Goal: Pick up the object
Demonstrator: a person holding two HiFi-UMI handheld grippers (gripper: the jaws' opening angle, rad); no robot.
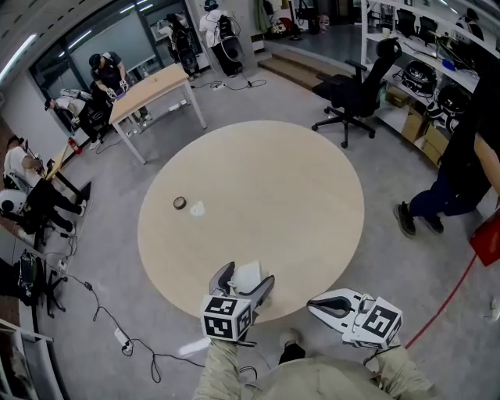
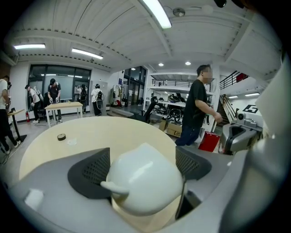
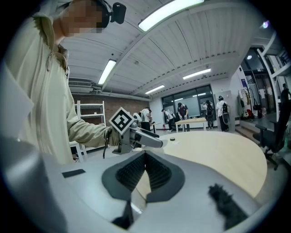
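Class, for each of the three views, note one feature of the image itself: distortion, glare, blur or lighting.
Head view: strong fisheye, the room bends around the round table. Left gripper view: dark vignette at the corners, a soft highlight on the white cup. Right gripper view: same vignette, and the ceiling light strips are blown out.

Cup (image 2: 145, 182): white, glossy, smooth, looks ceramic. Left gripper (image 2: 143, 166) pads (image 2: 93, 170): dark, matt, ribbed, rubbery; shell is smooth grey matt plastic. Right gripper (image 3: 144, 175): same finish. Table (image 1: 258, 180): pale wood-look top, matt, smooth. Floor (image 1: 101, 258) round table: grey, smooth, dull sheen. Sleeve (image 3: 86, 132) beside table: pale creased cloth.
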